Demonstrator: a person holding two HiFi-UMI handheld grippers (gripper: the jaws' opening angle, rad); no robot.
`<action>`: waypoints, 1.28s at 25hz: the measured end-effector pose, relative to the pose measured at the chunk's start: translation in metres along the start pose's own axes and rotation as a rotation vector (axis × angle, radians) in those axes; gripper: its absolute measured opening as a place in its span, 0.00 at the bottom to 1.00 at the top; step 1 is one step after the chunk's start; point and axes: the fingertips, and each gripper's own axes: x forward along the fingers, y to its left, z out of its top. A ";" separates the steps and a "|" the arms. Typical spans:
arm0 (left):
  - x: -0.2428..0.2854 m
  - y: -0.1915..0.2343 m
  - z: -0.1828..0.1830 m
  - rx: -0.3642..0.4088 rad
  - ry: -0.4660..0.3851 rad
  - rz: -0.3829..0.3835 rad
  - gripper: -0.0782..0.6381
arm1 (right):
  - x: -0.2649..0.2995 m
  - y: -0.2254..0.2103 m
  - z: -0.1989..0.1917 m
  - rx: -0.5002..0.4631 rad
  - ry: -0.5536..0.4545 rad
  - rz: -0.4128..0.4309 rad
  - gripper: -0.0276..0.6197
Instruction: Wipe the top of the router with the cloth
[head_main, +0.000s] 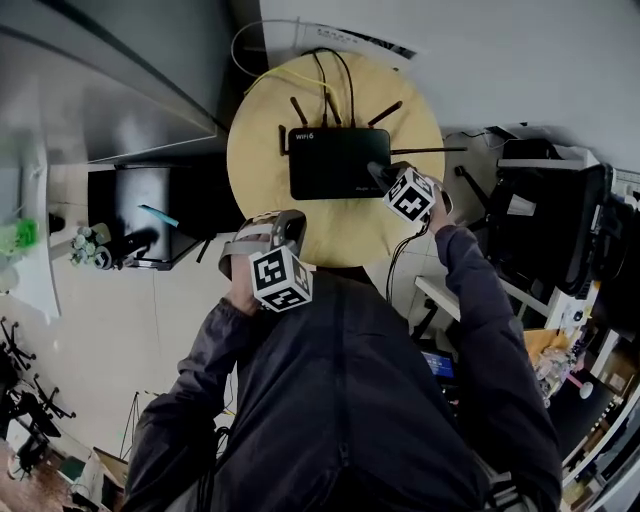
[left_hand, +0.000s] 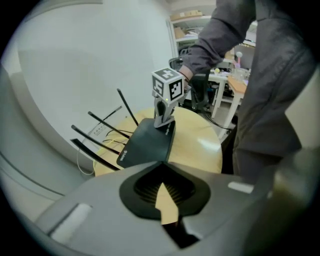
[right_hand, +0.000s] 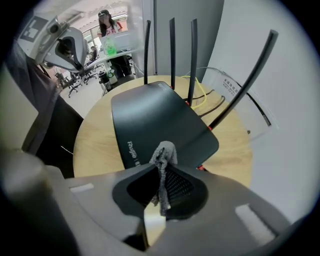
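Router (head_main: 335, 160): flat black box, four thin antennas (right_hand: 172, 50) standing along its far edge, in the middle of a round wooden table (head_main: 260, 150). Yellow cable (right_hand: 200, 95) runs out behind the router.

Right gripper (head_main: 378, 173): jaws clamped on a grey cloth (right_hand: 162, 165). A small crumpled tuft sticks out past the tips at the router's near right corner, by the lettering. It is on the top or just above it; I cannot tell which.

Left gripper (left_hand: 161, 167): jaws together, nothing between them, held off the router's near left side, well apart from it.

Handling, my reading:
- Cloth is soft, limp and light. Little of it protrudes, so each stroke covers a narrow strip, and pressing hard risks hard jaw tips scraping the plastic.
- Router looks light with a smooth shell, so it is likely to skate on the table under a push.
- Steady it by a side edge, clear of the spindly antennas.
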 end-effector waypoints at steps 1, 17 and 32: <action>-0.001 -0.001 -0.001 0.011 -0.004 -0.005 0.11 | -0.001 0.006 -0.003 0.008 0.003 0.002 0.08; -0.018 -0.016 -0.022 0.076 -0.023 -0.027 0.11 | -0.003 0.031 -0.018 0.184 0.016 -0.011 0.09; -0.039 -0.009 -0.034 0.030 -0.073 -0.053 0.11 | -0.089 0.136 0.046 0.349 -0.298 -0.017 0.09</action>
